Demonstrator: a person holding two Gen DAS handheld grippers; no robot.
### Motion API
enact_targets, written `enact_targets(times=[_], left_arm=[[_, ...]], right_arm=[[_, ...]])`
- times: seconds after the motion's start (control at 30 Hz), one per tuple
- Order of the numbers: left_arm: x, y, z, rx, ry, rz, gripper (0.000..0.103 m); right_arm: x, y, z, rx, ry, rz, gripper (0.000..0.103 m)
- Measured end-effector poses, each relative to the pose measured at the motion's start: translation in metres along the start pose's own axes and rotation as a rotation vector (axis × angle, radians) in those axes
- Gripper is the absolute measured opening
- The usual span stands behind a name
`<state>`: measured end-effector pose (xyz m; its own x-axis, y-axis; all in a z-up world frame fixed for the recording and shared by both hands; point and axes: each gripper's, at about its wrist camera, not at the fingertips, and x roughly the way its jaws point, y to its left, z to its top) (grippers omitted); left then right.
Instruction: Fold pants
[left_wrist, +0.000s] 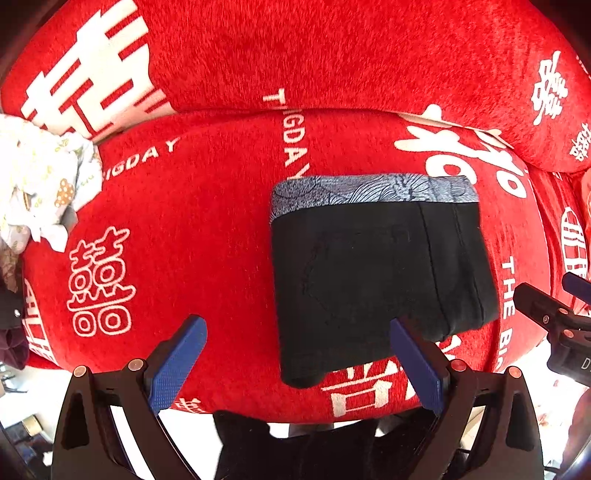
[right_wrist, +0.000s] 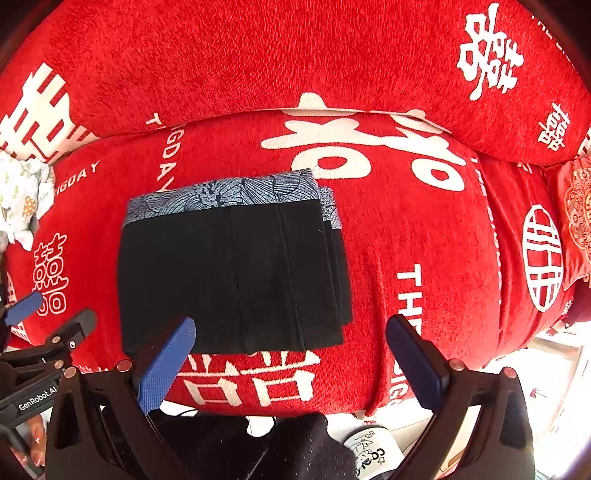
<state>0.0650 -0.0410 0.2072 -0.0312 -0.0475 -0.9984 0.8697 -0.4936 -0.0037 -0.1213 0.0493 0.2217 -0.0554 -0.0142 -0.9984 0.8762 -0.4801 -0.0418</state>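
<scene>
Black pants (left_wrist: 373, 269) with a grey-blue patterned waistband lie folded into a compact rectangle on the red cushion (left_wrist: 207, 236); they also show in the right wrist view (right_wrist: 229, 280). My left gripper (left_wrist: 295, 328) is open and empty, just in front of the pants' near edge. My right gripper (right_wrist: 291, 328) is open and empty, near the folded pants' near right corner. Each gripper shows in the other's view: the right one at the right edge (left_wrist: 554, 314), the left one at the left edge (right_wrist: 44, 325).
The red cover with white characters spans the seat and the backrest (right_wrist: 295, 55). A crumpled white patterned cloth (left_wrist: 40, 181) lies at the far left. A red embroidered cushion (right_wrist: 576, 214) sits at the right. Dark fabric (right_wrist: 295, 446) lies below the seat's front edge.
</scene>
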Motion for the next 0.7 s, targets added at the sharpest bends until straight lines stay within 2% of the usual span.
enact_targets(times=[0.5,0.7], left_arm=[[0.066,-0.02,0.003,-0.076,-0.009,0.041,0.099],[0.079,-0.03,0.005,-0.068,0.0,0.049,0.099]], right_arm=[[0.075,-0.015,0.008,-0.051,-0.012,0.061,0.103],[0.09,-0.023,0.013,-0.044,-0.009,0.097,0.103]])
